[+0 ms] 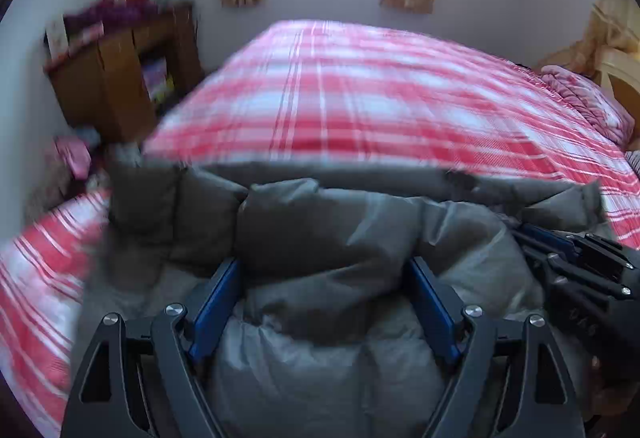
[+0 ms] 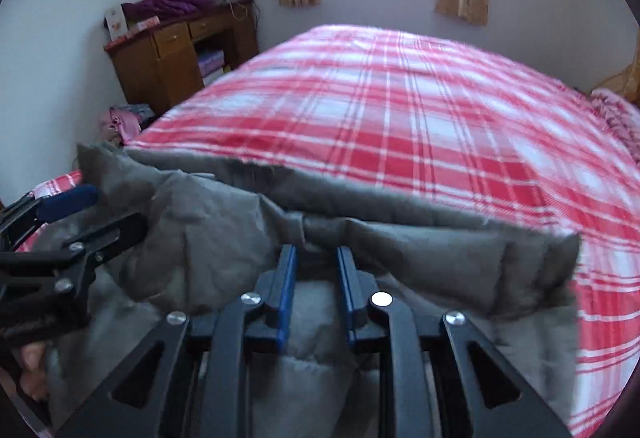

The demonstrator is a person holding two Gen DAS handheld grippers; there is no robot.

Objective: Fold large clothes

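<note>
Item: grey puffer jacket (image 1: 328, 238), bunched at near edge of my bed's red plaid cover (image 1: 360, 98). My left tool (image 1: 324, 274): jaws spread wide, released, jacket between. My right tool (image 2: 316, 258): narrowed, grip uncertain.

A grey quilted puffer jacket (image 1: 328, 238) lies bunched and partly folded on the bed's near edge

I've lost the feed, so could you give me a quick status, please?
Left gripper open over grey puffer jacket. Right gripper nearly shut at its folded edge. Nothing in the way.
</note>
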